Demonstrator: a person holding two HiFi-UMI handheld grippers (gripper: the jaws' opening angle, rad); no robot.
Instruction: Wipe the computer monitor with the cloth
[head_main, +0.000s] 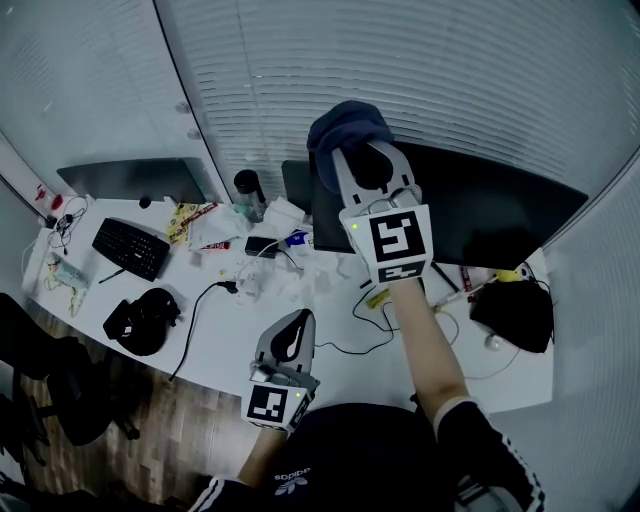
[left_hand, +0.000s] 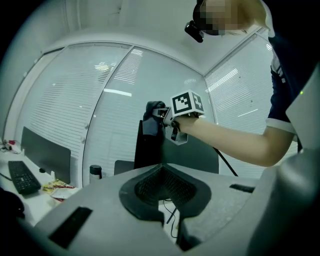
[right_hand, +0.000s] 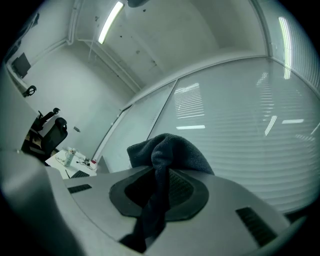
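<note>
A dark blue cloth is bunched at the top left corner of the black monitor. My right gripper is shut on the cloth, which hangs down between its jaws, and it is raised at the monitor's upper edge. My left gripper hangs low near the desk's front edge, shut with nothing between its jaws. In the left gripper view the monitor shows edge-on, with the right gripper and the cloth at its top.
On the white desk lie a keyboard, a black headset, a dark cup, snack packets, cables and a black bag. A second monitor stands at the far left. Blinds cover the window behind.
</note>
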